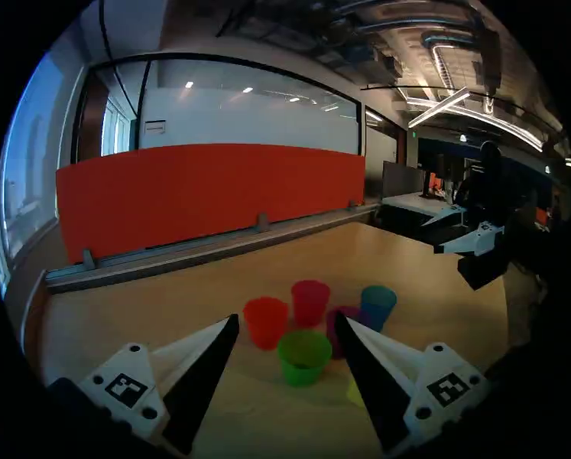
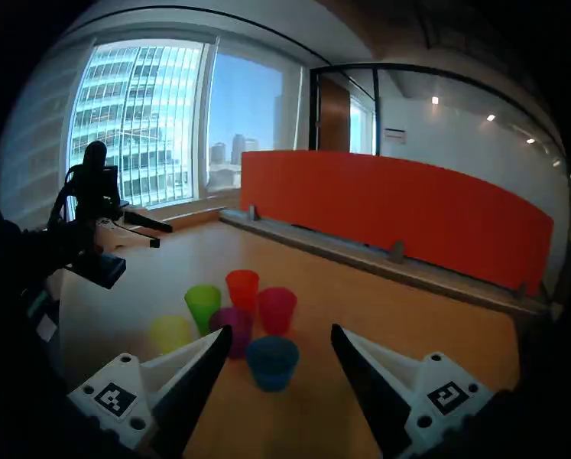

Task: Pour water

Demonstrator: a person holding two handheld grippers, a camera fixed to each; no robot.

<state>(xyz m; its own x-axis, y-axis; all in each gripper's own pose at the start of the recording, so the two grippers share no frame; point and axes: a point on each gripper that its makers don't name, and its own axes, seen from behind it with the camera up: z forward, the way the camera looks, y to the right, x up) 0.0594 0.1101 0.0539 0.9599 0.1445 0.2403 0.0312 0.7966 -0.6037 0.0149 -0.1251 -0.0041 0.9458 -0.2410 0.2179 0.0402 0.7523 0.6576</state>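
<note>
On the wooden table [image 1: 170, 298], well away from its far edge where an orange screen [image 1: 209, 191] is standing, six plastic cups are sitting in one tight group: an orange cup [image 1: 266, 321], a pink cup [image 1: 310, 302], a purple cup [image 2: 235, 321], a blue cup [image 2: 271, 361], a green cup [image 1: 304, 356] and a yellow cup [image 2: 170, 333]. I cannot tell which of them is holding water. The left gripper [image 1: 285, 320] is hovering on the side opposite the screen, its tongs spread wide and pinching nothing, and the green cup is sitting nearest to it. The right gripper [image 2: 280, 329] is hovering at another side of the group, its tongs also spread and empty, with the blue cup just before them. I am judging that reaching for a cup is the step in hand. To do it well, each gripper should be taking the outer cup in front of it, closing on the middle of the wall and lifting straight up, so that the close neighbours are not being pushed. The lifted cup should be staying upright until it is over the receiving cup, then tipping slowly.
</note>
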